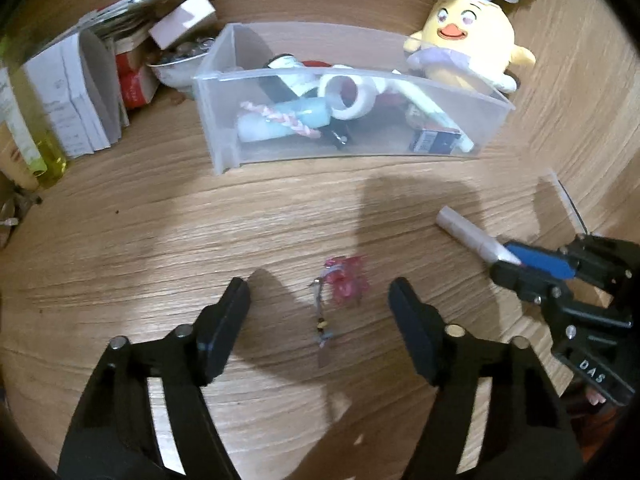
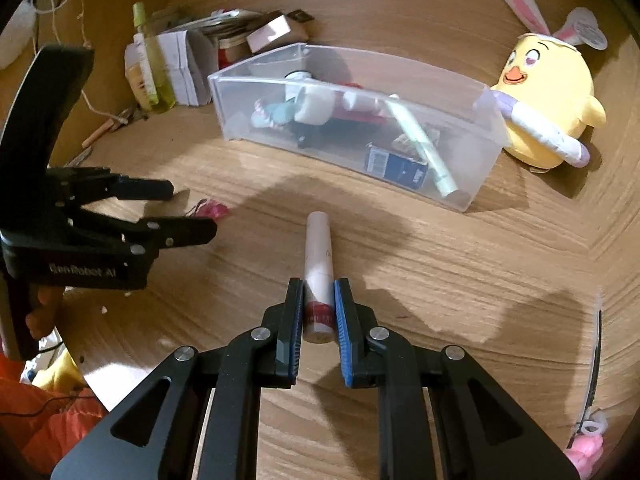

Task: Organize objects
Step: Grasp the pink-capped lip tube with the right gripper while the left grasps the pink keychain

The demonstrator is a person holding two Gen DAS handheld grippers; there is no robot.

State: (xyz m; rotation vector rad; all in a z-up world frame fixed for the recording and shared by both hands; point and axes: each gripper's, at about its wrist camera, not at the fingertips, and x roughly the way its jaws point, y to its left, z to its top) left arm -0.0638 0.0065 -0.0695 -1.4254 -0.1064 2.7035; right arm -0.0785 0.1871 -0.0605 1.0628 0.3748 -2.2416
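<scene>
A clear plastic bin (image 1: 224, 92) (image 2: 486, 120) with several small items inside stands on the wooden table. A pink charm on a thin chain (image 1: 346, 280) (image 2: 210, 210) lies on the table between the spread fingers of my left gripper (image 1: 320, 294) (image 2: 192, 210); the pads stand clear of it. My right gripper (image 2: 318, 308) (image 1: 508, 264) is shut on a white tube with a red label (image 2: 318, 264) (image 1: 468, 232), which points toward the bin. The tube's far end sticks out past the fingertips.
A yellow plush chick with rabbit ears (image 1: 468, 44) (image 2: 548, 100) sits right of the bin. Boxes, papers, a metal bowl (image 1: 176, 70) and a yellow-green bottle (image 2: 154, 60) crowd the table's far left. A thin white stick (image 1: 564, 200) lies at the right.
</scene>
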